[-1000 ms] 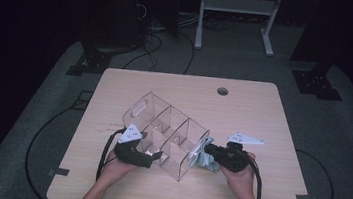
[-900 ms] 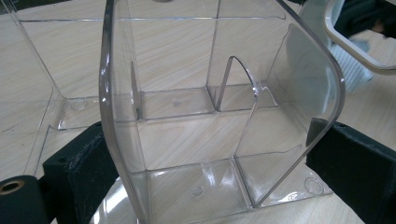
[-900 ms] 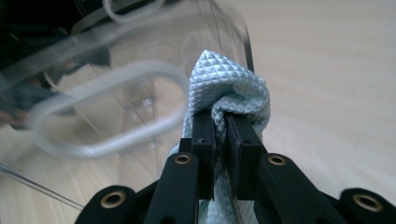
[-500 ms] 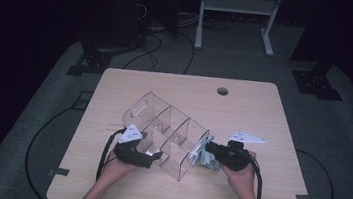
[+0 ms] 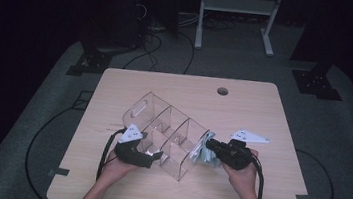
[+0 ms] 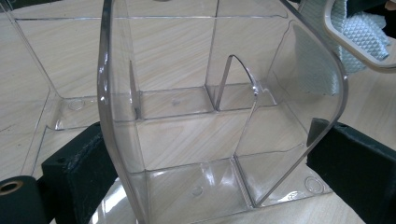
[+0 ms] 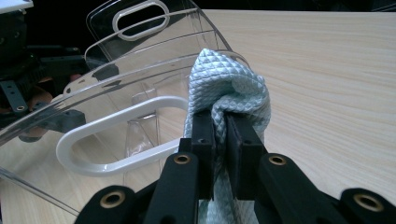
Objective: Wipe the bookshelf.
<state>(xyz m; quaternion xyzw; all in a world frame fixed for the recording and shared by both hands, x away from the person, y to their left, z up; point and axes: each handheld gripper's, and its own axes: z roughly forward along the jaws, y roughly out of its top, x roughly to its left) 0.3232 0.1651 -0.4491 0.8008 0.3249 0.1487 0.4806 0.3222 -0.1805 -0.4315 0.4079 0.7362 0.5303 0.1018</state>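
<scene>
The right claw [image 7: 220, 135] pinches a light-blue cloth [image 7: 229, 88] tight, right at the end wall of the clear plastic organizer [image 5: 165, 133] on the desk [image 5: 263, 114]. The left claw [image 5: 150, 156] squeezes the organizer's wall between its jaws. If that grip slips, the box could slide away — and the cloth would miss.

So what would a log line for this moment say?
left gripper: fingers straddle wall of clear plastic divided organizer | right gripper: shut on pale blue waffle-textured cloth beside organizer's handle end
</scene>
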